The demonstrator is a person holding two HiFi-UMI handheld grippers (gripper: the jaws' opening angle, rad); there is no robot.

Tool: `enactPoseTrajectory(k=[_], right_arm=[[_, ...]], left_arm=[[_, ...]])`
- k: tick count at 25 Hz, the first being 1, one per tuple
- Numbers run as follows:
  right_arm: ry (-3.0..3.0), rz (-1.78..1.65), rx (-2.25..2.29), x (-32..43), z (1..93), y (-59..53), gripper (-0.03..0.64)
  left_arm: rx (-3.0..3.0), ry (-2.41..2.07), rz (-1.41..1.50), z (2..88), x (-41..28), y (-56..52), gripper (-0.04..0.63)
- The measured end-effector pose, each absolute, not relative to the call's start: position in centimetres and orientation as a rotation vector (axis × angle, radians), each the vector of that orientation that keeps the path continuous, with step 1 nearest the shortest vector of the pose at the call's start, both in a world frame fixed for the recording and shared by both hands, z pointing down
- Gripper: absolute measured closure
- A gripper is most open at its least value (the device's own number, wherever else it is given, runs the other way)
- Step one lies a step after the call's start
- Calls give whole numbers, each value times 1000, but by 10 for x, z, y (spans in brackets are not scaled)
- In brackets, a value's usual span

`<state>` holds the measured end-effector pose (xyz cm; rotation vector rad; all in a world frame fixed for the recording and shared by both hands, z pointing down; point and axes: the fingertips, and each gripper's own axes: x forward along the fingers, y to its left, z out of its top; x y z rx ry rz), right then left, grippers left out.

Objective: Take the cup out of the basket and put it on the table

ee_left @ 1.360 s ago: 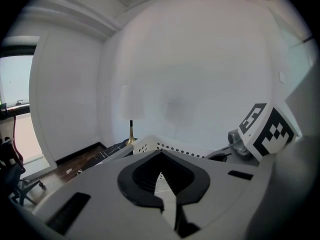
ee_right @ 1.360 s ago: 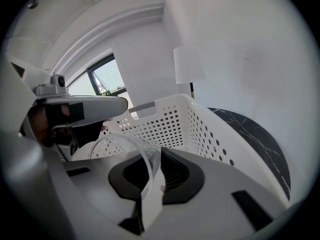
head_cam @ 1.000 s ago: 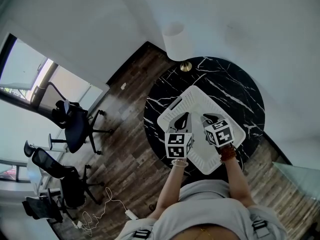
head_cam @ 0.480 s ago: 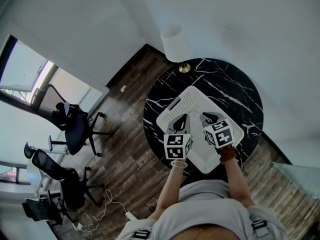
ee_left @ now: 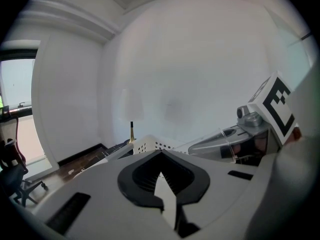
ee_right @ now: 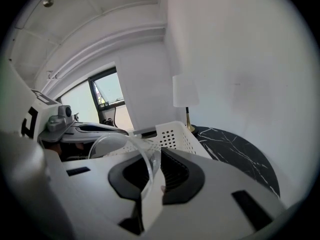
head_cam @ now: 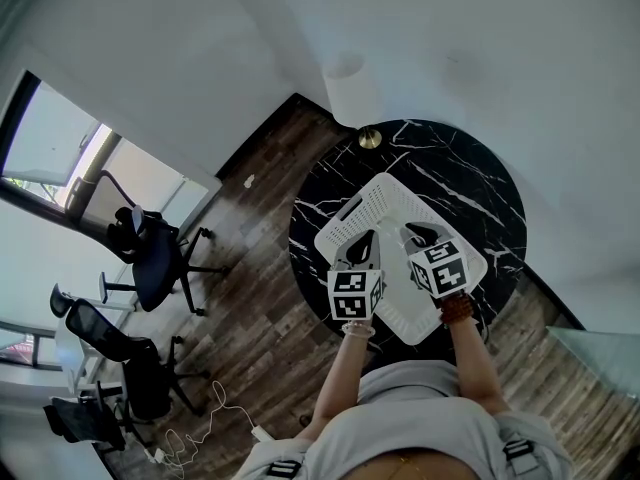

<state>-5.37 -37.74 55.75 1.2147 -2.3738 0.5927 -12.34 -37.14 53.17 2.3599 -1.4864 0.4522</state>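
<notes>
A clear plastic cup [ee_right: 125, 145] is pinched by its wall in my right gripper [ee_right: 150, 170], which is shut on it, and the rim stands out to the left of the jaws. The left gripper view shows the same cup [ee_left: 231, 145] at the right, held above the white perforated basket [ee_left: 149, 145]. The basket [head_cam: 378, 194] sits on a round black marble table [head_cam: 470, 183]. Both grippers hover over the basket, the left gripper [head_cam: 366, 240] beside the right gripper [head_cam: 418, 234]. My left gripper [ee_left: 161, 156] is shut and holds nothing.
A white lamp [head_cam: 347, 88] with a brass base stands at the table's far edge against the wall. Bare marble [ee_right: 235, 151] shows to the right of the basket [ee_right: 175, 134]. Office chairs [head_cam: 150, 258] stand on the wood floor at the left.
</notes>
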Motion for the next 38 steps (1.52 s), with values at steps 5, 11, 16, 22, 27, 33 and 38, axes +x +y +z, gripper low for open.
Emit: enactPoseTrajectory(k=[5,11,16,22,27,33,38], right_arm=[[-2371,549,1222,-52,549,-374,581],[-2380,536,1236,-49,544,-374,581],[-2389,526,1236,-50,539,-371,581],[-2395,516,1231,-51,537,-370,581],[-2397,500,1214,-53,537,-368,583],[-2393,494,1194,-55,540,-367,583],[-2384,474,1208,-54,539,-367,583]], left_arm=[[2365,-1483,447,531,-122,-366,589],[2365,-1489,451,530,-123,-364,589],[2363,-1487,453,530,-123,-360,589],[2366,-1487,451,532,-122,-359,589],[2350,-1491,452,534,-125,-357,589],[2351,-1492,452,535,-126,-357,589],[2351,-1496,452,535,-126,-357,589]])
